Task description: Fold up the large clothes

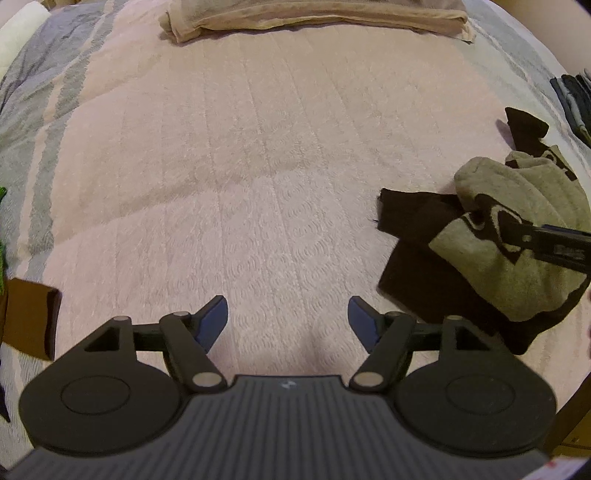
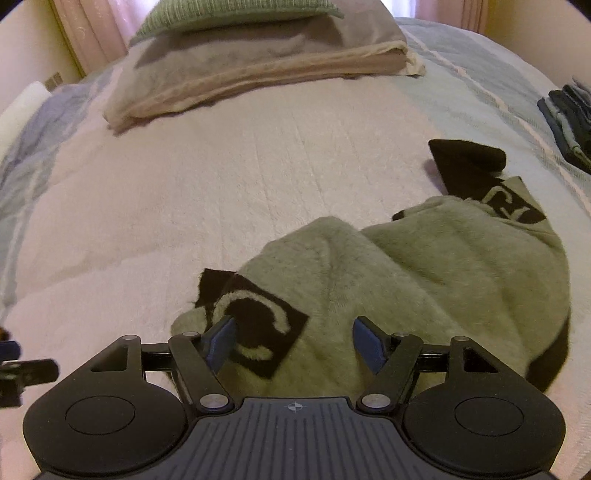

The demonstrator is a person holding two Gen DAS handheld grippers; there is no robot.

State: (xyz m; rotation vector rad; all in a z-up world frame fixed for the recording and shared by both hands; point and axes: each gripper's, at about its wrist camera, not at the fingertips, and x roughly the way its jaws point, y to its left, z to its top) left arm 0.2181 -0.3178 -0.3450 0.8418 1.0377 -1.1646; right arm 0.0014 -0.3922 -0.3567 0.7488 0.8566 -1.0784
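A crumpled olive-green and black fleece garment with letter patches lies in a heap on the pink bedspread. My right gripper hovers open just over its near edge, fingers either side of a black patch with a pale letter. In the left wrist view the same garment sits at the right, and the right gripper's finger reaches onto it from the right edge. My left gripper is open over bare bedspread, well left of the garment, holding nothing.
Folded beige and grey blankets with a green pillow lie at the bed's far end. A stack of dark folded clothes sits at the right edge. A brown item lies at the left edge.
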